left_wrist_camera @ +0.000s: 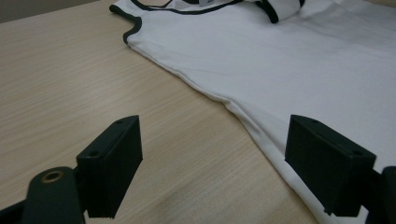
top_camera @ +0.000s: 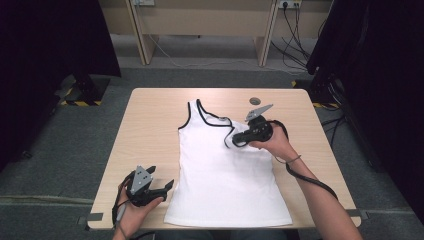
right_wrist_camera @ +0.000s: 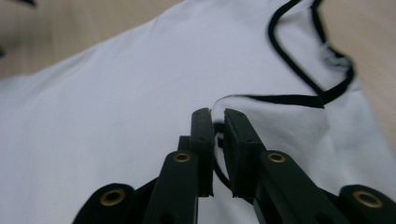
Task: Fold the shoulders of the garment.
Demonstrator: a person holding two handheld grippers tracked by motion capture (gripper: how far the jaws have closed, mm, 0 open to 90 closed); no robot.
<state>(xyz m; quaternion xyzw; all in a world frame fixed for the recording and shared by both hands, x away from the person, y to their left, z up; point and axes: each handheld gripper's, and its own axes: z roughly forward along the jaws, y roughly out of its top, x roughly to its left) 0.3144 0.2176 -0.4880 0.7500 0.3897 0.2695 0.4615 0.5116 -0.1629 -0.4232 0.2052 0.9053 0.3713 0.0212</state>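
A white tank top (top_camera: 225, 175) with black trim lies flat on the light wooden table (top_camera: 150, 125), neck toward the far side. My right gripper (top_camera: 231, 141) is shut on the top's right shoulder strap (top_camera: 226, 131), which is lifted and pulled in over the chest. In the right gripper view the pads (right_wrist_camera: 204, 135) pinch the black-edged fabric (right_wrist_camera: 289, 98) between them. My left gripper (top_camera: 170, 186) rests near the table's front left, just beside the top's lower left hem. Its jaws stand wide open (left_wrist_camera: 215, 158) over bare wood and the hem edge (left_wrist_camera: 261, 135), holding nothing.
A small dark round disc (top_camera: 255, 100) lies on the table beyond the right hand. Bare tabletop stretches to the left of the top. A wooden desk (top_camera: 200, 20) with cables stands behind, and black curtains (top_camera: 50, 40) hang at both sides.
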